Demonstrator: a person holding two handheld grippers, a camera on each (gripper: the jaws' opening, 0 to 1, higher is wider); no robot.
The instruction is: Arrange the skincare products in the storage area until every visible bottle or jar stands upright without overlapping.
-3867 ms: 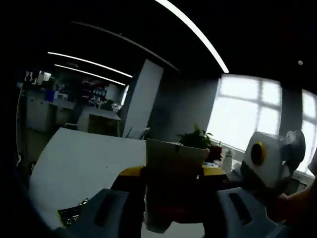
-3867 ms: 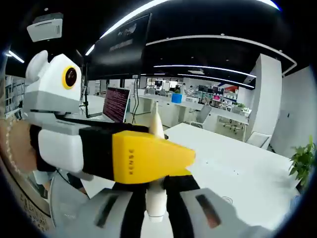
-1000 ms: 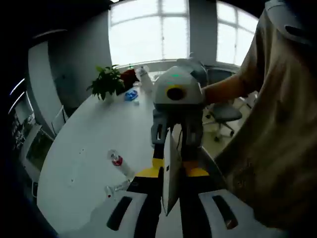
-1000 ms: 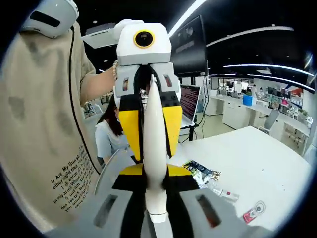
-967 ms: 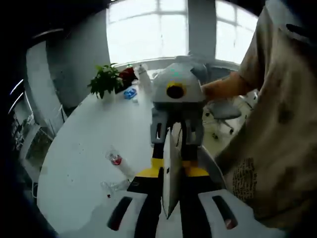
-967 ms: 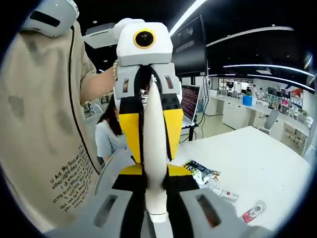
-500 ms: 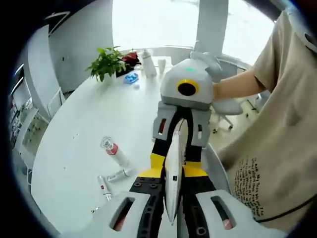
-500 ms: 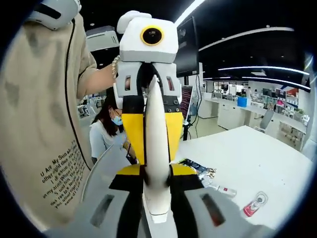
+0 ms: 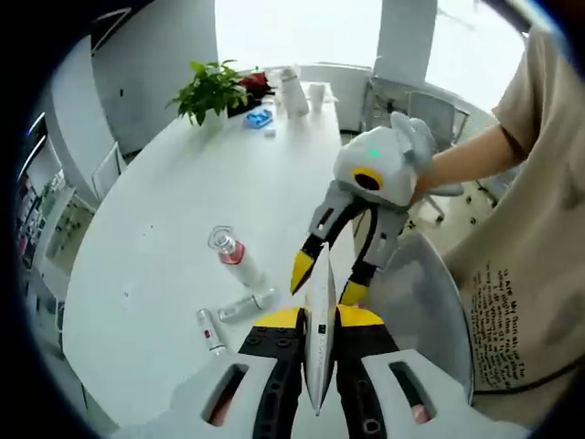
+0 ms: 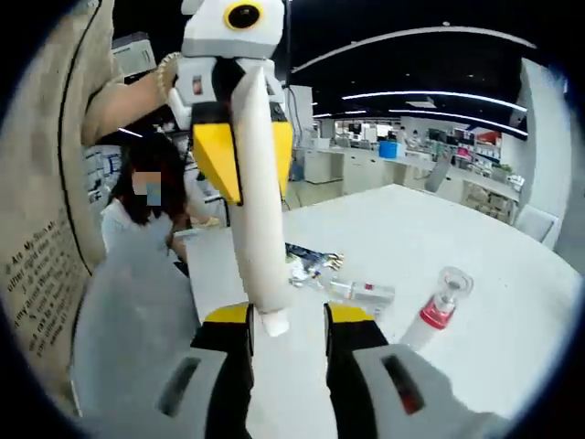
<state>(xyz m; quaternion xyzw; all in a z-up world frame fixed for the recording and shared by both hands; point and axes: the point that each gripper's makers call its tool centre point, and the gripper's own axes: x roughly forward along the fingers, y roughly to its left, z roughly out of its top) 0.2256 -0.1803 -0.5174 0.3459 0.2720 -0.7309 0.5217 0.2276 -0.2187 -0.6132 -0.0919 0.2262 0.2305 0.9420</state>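
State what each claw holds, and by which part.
Left claw grips the white tube near one end; right claw is open, the cap end between its jaws, unclamped.

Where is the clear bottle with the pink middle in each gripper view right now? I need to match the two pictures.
Left gripper view: the pink bottle lies on the white table, left of centre, beyond two small tubes.
Right gripper view: the same bottle sits at lower right, right of the yellow jaws.
Shared landmark: the white tube between the grippers.

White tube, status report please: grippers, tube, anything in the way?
Left gripper shut on white tube. Right gripper open, jaws either side of tube's end. Clear bottle and small tubes lying flat on table beyond.
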